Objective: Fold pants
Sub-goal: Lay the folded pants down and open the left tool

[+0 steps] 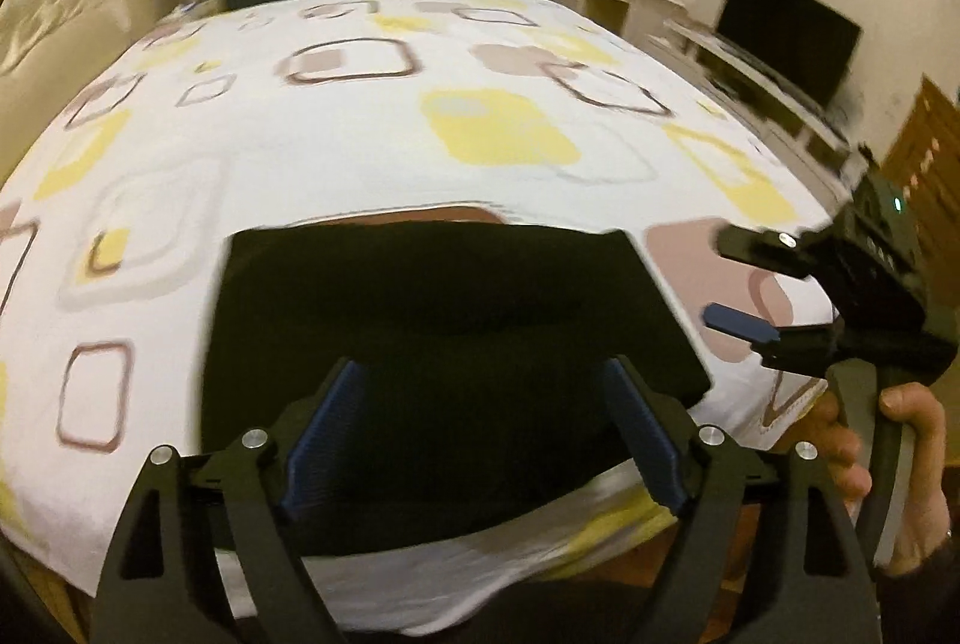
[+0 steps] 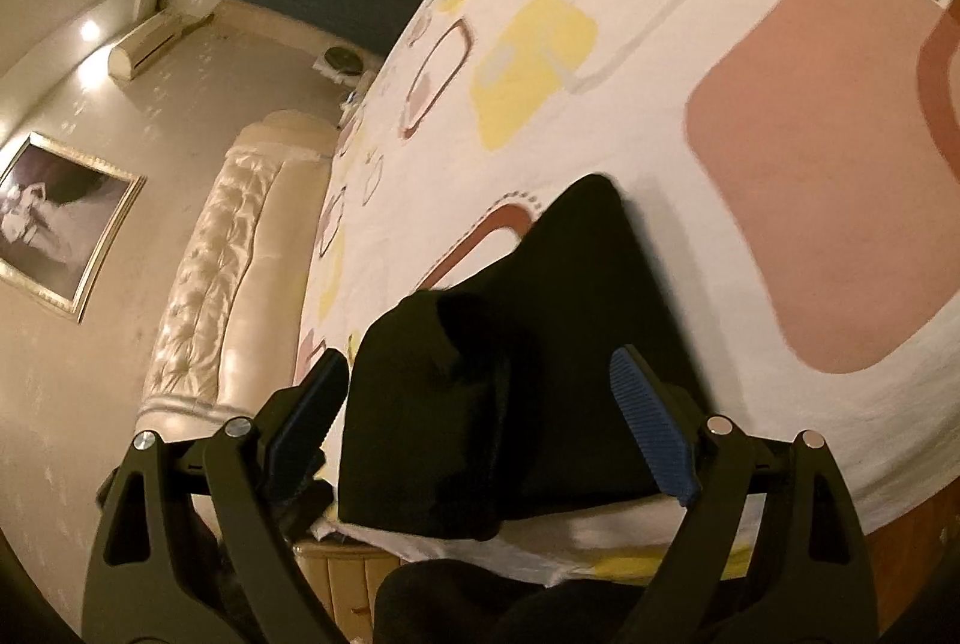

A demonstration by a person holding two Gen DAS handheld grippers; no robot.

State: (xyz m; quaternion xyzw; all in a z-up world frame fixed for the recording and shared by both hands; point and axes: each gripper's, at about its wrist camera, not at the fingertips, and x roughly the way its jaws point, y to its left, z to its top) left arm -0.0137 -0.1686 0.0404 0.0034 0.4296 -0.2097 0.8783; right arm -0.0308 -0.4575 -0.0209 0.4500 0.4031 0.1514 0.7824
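Note:
The black pants (image 1: 444, 326) lie folded into a compact rectangle on the patterned bedsheet (image 1: 336, 164), near the bed's front edge. My left gripper (image 1: 480, 440) is open above the pants' near edge, its blue pads apart and empty. My right gripper (image 1: 735, 284) shows at the right of the left wrist view, open, just off the pants' right side. In the right wrist view the pants (image 2: 504, 374) form a dark mound with a raised fold, and my right gripper (image 2: 480, 434) is open over their near end, holding nothing.
The bed carries a white sheet (image 2: 660, 116) with yellow, pink and brown squares. A padded headboard (image 2: 240, 248) stands at the left. A TV (image 1: 786, 44) on a white unit and a dresser stand past the bed's right side. A wooden bed edge runs below.

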